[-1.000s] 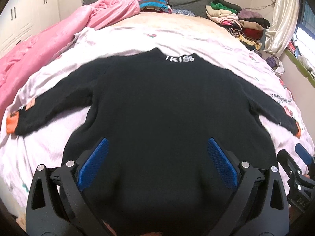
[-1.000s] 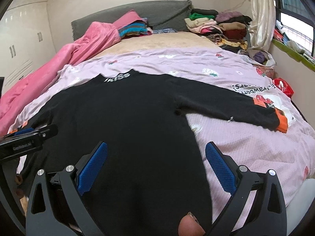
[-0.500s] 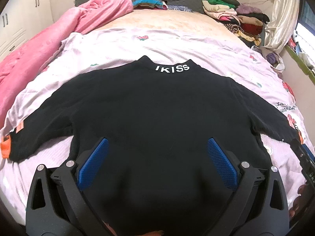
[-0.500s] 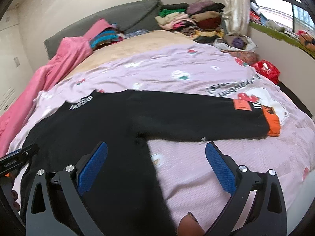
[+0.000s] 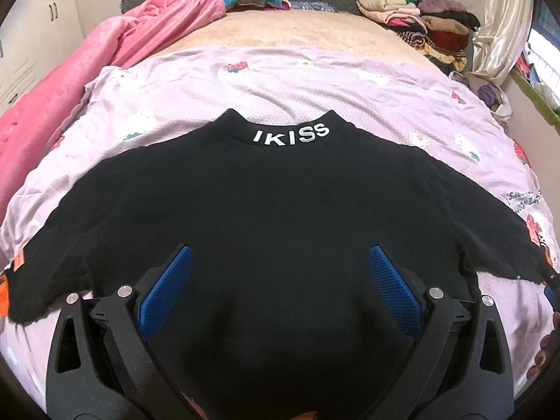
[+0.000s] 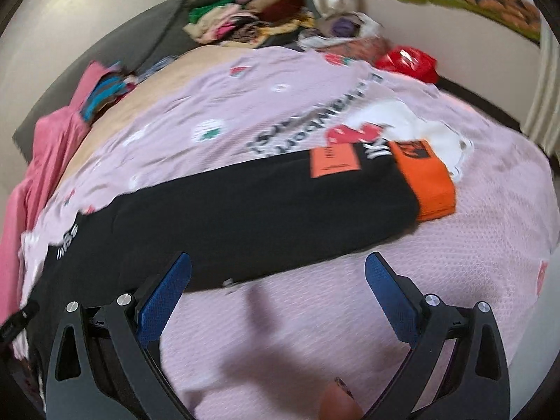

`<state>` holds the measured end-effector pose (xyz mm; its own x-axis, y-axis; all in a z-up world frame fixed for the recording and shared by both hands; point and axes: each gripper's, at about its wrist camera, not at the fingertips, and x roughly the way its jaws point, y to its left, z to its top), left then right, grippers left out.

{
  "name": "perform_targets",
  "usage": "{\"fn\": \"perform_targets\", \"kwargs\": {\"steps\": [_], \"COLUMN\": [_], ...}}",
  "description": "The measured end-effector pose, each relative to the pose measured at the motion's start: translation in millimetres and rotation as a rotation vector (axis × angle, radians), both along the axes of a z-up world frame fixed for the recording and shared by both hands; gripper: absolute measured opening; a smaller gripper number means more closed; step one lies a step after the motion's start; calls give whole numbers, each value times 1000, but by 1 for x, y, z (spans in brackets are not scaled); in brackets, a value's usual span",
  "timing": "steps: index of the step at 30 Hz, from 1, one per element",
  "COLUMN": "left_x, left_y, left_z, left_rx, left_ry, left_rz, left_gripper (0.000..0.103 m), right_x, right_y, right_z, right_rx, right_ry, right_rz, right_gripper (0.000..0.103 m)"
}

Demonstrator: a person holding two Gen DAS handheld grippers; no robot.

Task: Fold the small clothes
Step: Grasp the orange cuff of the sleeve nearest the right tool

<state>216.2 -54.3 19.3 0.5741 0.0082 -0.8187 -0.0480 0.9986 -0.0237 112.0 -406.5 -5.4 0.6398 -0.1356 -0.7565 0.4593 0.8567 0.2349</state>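
Note:
A black sweater [image 5: 280,217] with white "IKISS" lettering on the collar lies flat, sleeves spread, on a lilac bed cover [image 5: 280,80]. My left gripper [image 5: 278,262] is open and empty, above the sweater's lower body. My right gripper [image 6: 278,273] is open and empty, above the bed cover just in front of the sweater's right sleeve [image 6: 266,206], which ends in an orange cuff [image 6: 427,178]. The left sleeve's orange cuff [image 5: 2,294] shows at the left wrist view's edge.
A pink blanket [image 5: 70,70] lies along the bed's left side. Stacks of folded clothes [image 5: 413,17] sit at the head of the bed, right. A red bag [image 6: 409,61] lies beside the bed near the wall. A curtain [image 5: 500,28] hangs at right.
My right gripper has swung right, from over the sweater's body to the right sleeve and cuff. My left gripper has drawn back a little; the collar now sits lower in its view.

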Motion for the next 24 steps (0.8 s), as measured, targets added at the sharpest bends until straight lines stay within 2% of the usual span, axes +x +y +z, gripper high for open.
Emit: {"fn": "perform_targets", "kwargs": {"steps": [8,11,13,15,16,17,18,20,24], "left_x": [29,38,43,45,45,45,44,41,37], "left_y": [-6,-3,1,6,11,14,17,25,35], "left_z": [-19,-26,-30,-33,-35,-35,-35,-32,-19], "left_rx": [-3,-14,-8,-1,-6,-11,-19,-42,-72], "left_ry": [32,39,33,33,30,28,26,15,-16], "left_rz": [-5,-2,4,18,30,34,40,51,56], "left_gripper": [94,94,94,94,94,94,94,94,94], "right_x": [8,14,16,14,15,16,16,16,16], "right_y": [-42,-60,-71,-79,-82,-85,-88,-90,-76], "right_z": [-18,-29,-36,-36,-36,-36,-35,-30,-3], "right_rx": [63,115,149,172,180,188,191,192,139], "right_ry": [23,37,8,-45,-60,-70,-85,-124,-232], "right_rz": [-111,-151,-186,-226,-232,-237,-243,-242,-138], "right_gripper": [99,99,98,82,78,67,47,19,15]}}
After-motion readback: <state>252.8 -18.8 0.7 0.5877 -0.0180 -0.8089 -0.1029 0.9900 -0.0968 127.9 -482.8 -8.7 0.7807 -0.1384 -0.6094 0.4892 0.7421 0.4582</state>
